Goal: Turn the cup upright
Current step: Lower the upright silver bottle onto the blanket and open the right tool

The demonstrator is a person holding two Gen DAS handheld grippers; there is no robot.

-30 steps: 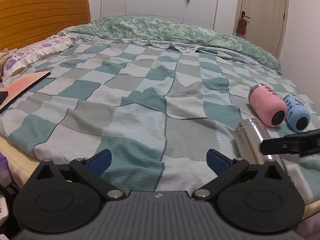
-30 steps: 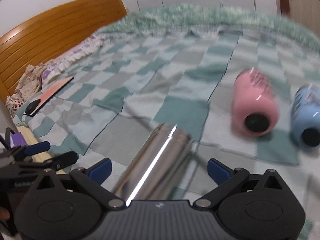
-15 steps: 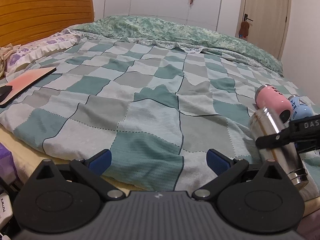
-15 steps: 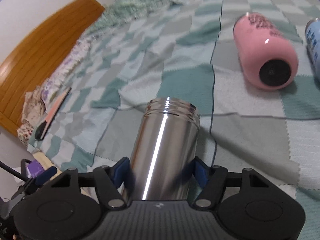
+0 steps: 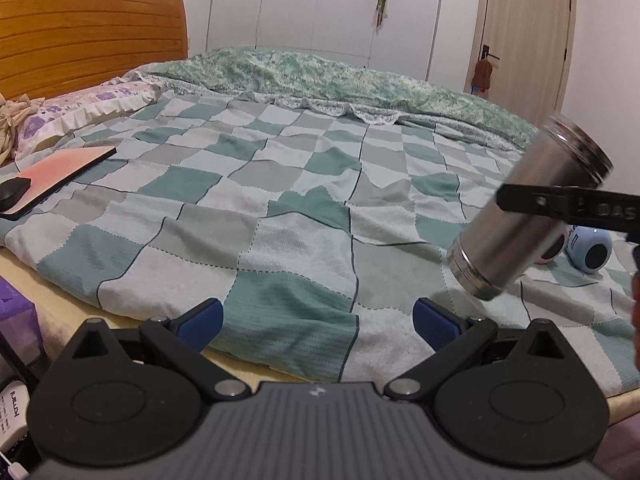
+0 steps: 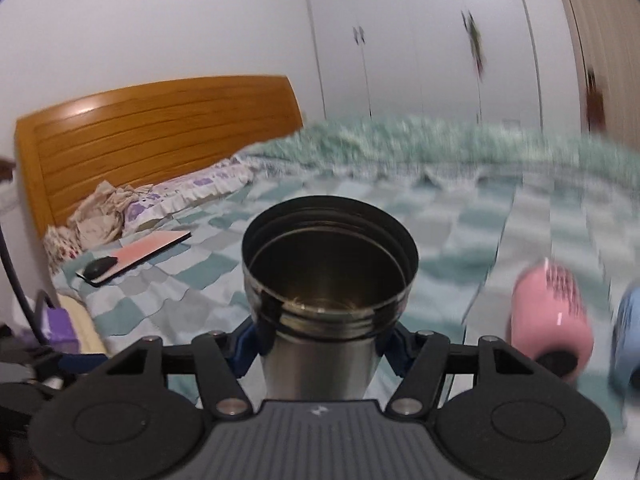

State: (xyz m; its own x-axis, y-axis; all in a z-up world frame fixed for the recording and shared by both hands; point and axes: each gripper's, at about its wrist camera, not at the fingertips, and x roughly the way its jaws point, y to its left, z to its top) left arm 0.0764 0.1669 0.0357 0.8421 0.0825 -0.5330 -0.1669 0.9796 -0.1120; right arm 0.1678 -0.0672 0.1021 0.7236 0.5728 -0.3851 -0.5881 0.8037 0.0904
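Observation:
My right gripper (image 6: 320, 344) is shut on a steel cup (image 6: 324, 304); its blue pads press both sides of the body and the open mouth points away from me. In the left wrist view the steel cup (image 5: 524, 216) hangs tilted above the bed at the right, mouth up and to the right, with the right gripper's black finger (image 5: 560, 204) across it. My left gripper (image 5: 318, 320) is open and empty over the near edge of the bed.
A pink cup (image 6: 554, 320) and a blue cup (image 6: 630, 336) lie on their sides on the checkered blanket (image 5: 280, 208). A pink pad with a black mouse (image 5: 52, 180) lies at the left. A wooden headboard (image 5: 88, 44) and pillows stand at the far left.
The right gripper has lifted the steel cup off the blanket and tilted it so its mouth points upward. The left gripper has stayed open and has tilted up.

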